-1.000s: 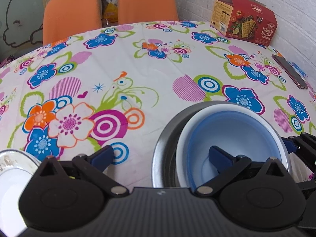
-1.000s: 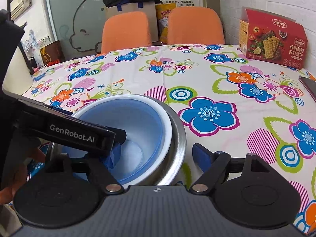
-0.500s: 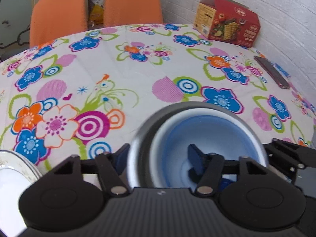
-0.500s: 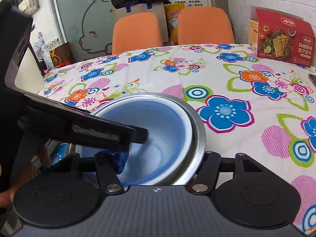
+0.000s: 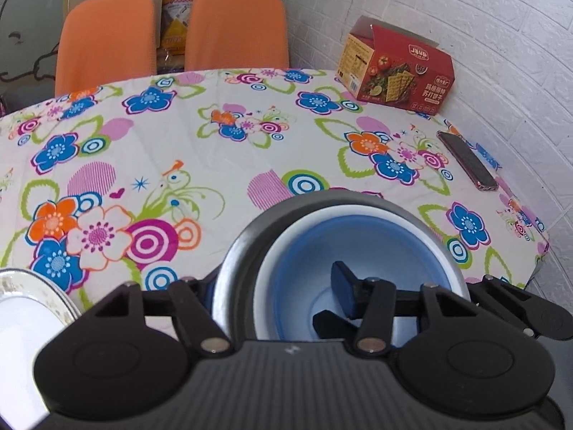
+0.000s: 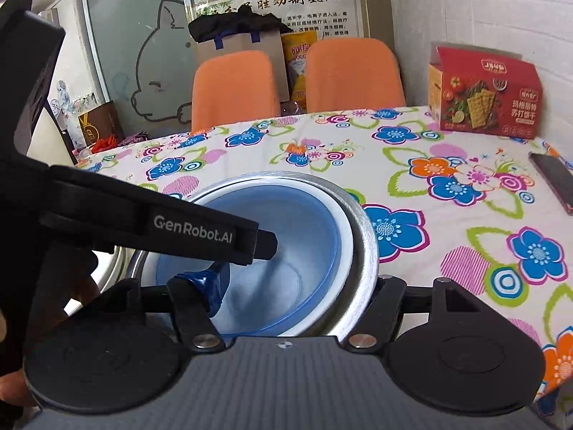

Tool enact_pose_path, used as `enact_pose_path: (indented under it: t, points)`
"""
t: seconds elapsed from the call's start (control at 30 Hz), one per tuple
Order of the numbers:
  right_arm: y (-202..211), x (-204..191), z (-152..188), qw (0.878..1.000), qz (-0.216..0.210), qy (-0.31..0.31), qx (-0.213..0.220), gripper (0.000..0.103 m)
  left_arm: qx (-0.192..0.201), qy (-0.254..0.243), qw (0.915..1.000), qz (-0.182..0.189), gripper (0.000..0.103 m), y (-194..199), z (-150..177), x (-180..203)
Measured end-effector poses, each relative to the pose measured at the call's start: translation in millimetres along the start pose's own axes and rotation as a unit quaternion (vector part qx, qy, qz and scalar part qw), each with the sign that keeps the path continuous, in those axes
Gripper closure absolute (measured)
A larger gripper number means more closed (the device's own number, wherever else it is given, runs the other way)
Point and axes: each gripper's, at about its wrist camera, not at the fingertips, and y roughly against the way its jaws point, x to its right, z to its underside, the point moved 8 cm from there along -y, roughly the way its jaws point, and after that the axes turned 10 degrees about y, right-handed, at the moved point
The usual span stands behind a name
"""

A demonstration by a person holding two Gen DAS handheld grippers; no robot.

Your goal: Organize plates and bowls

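Steel bowl [image 5: 236, 268] nests white and blue bowls; left gripper [image 5: 275, 286] and right gripper [image 6: 297, 286] each clamp the stack's opposite rims.

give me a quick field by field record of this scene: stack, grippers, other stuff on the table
stack: blue plastic bowl nested in white bowl, both inside round metal bowl
left gripper: straddles the stack's left rim, one finger inside the blue bowl, one outside the metal wall
right gripper: straddles the right rim the same way
table: floral tablecloth
plate: patterned white plate at near left edge
far side: red cracker box, dark phone by the wall
seating: two orange chairs
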Motion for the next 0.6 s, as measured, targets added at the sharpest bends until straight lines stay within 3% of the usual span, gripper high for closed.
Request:
enact_pose_path:
  t: [0.27,0.6]
  points:
    - [16,-34,-13,0.999,-0.009,0.033,0.016,0.047,0.030,0.017,0.9994,-0.002,0.052,39,9,-16]
    - [-2,-136,-46,0.990,-0.092,0.097,0.038,0.046,0.090,0.084,0.9904,-0.063,0.051,111,5,-112]
